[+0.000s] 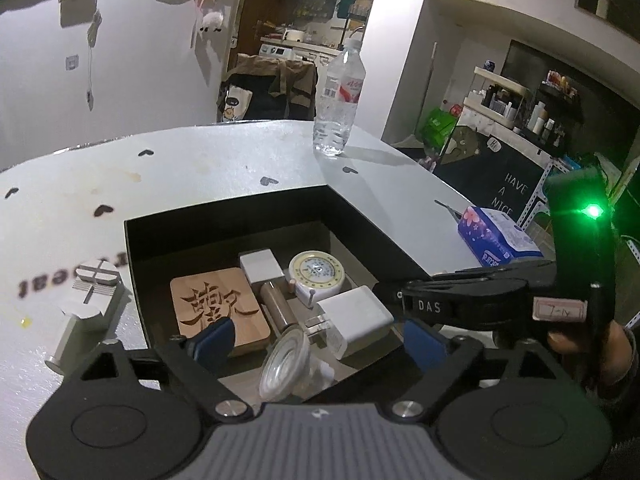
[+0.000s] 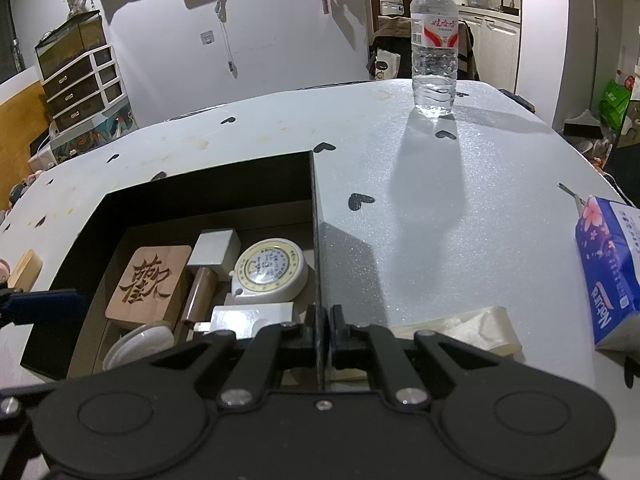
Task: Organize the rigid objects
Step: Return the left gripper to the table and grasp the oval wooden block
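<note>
A black box (image 1: 224, 208) sits on the white table and holds a carved wooden coaster (image 1: 218, 306), a round tape measure (image 1: 317, 274), a white charger (image 1: 354, 314), a small white cube (image 1: 260, 265), a brown cylinder (image 1: 278, 306) and a clear suction cup (image 1: 285, 362). My left gripper (image 1: 318, 342) is open and empty above the box's near edge. My right gripper (image 2: 322, 330) is shut on the box's right wall (image 2: 316, 216). The box's contents also show in the right wrist view, among them the coaster (image 2: 146, 278) and tape measure (image 2: 270, 272).
A metal block (image 1: 86, 308) lies on the table left of the box. A water bottle (image 2: 434, 40) stands at the far side. A blue tissue pack (image 2: 608, 272) and a crumpled clear wrapper (image 2: 460, 328) lie to the right. A small wooden block (image 2: 26, 268) is at far left.
</note>
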`<state>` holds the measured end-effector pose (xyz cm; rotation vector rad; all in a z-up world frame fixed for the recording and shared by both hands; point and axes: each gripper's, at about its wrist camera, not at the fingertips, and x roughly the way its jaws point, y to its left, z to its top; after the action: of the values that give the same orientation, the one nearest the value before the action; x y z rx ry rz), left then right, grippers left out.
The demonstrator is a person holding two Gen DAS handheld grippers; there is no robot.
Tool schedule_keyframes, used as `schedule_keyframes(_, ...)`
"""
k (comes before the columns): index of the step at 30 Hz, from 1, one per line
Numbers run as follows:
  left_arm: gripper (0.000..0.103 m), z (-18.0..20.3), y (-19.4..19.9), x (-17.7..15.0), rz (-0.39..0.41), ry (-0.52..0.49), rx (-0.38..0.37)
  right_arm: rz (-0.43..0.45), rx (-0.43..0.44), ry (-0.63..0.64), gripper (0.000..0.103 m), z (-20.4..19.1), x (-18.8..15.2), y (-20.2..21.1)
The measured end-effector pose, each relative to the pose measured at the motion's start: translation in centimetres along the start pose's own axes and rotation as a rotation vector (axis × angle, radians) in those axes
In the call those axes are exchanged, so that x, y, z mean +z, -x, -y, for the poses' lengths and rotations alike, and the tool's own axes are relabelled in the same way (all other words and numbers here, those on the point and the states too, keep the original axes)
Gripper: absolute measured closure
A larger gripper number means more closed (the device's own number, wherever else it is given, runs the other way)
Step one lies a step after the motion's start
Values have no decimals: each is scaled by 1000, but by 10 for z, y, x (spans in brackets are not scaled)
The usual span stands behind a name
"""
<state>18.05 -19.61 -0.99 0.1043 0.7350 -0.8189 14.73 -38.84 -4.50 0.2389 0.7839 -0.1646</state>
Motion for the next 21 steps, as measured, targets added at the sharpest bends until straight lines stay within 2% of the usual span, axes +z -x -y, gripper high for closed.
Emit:
schedule_keyframes(7, 3, 5, 6, -3, 16, -47, 25, 0, 1, 0, 98, 0, 0, 0)
schedule_keyframes(21, 2, -8, 23, -7, 47, -45, 99, 0, 1, 0, 98, 0, 0, 0)
